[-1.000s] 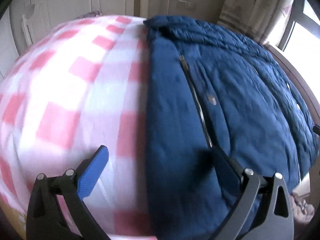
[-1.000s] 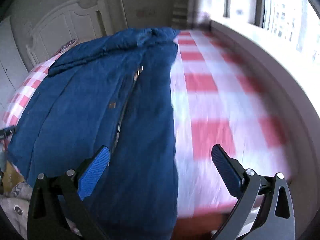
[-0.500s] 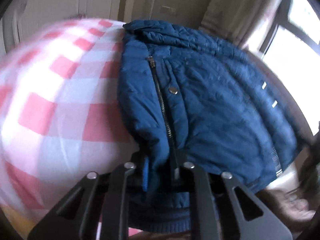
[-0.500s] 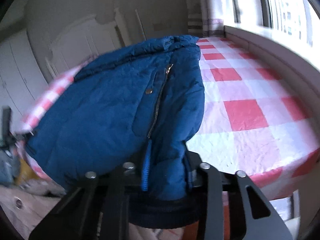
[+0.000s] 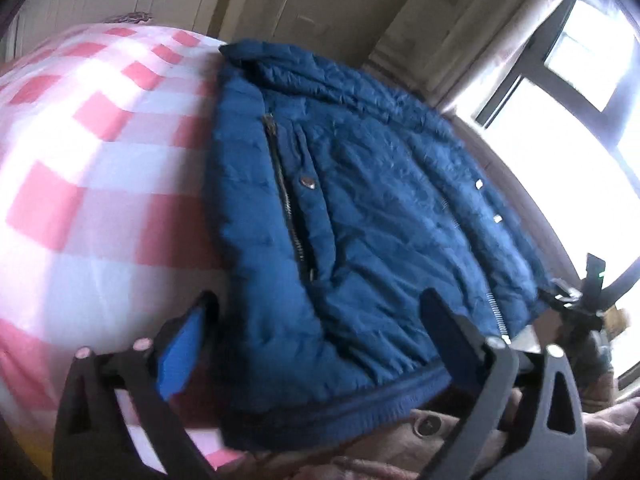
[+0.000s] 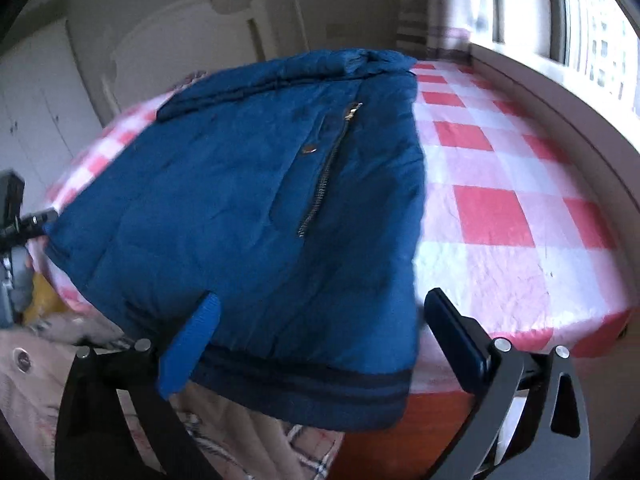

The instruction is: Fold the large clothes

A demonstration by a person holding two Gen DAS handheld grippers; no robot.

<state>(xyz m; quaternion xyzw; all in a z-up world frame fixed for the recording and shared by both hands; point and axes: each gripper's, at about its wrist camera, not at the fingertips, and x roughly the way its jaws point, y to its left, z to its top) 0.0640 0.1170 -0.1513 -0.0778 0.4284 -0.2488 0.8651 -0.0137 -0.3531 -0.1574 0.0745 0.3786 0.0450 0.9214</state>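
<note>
A dark blue puffer jacket [image 5: 360,216] lies flat on the pink-and-white checked bed [image 5: 100,200], zip up, its ribbed hem [image 5: 340,404] hanging over the near edge. My left gripper [image 5: 320,340] straddles the hem's left corner; its jaws are opening and the pads are off the fabric. In the right wrist view the same jacket [image 6: 240,208] fills the middle. My right gripper [image 6: 320,336] straddles the hem's right corner [image 6: 320,392], its jaws opening too, nothing pinched. Each view shows the other gripper at the far hem corner [image 5: 580,300] [image 6: 24,220].
Beige and plaid clothes [image 6: 60,368] lie piled below the bed's near edge. A white headboard [image 6: 180,40] stands at the far end. A window and sill [image 6: 560,80] run along the bed's right side, with a curtain [image 5: 460,20] in the corner. Bare checked sheet [image 6: 500,200] lies right of the jacket.
Both grippers stood open over the jacket, shut on the hem corners half a second ago, and have let go. The jacket now lies nearer, its hem over the bed's edge.
</note>
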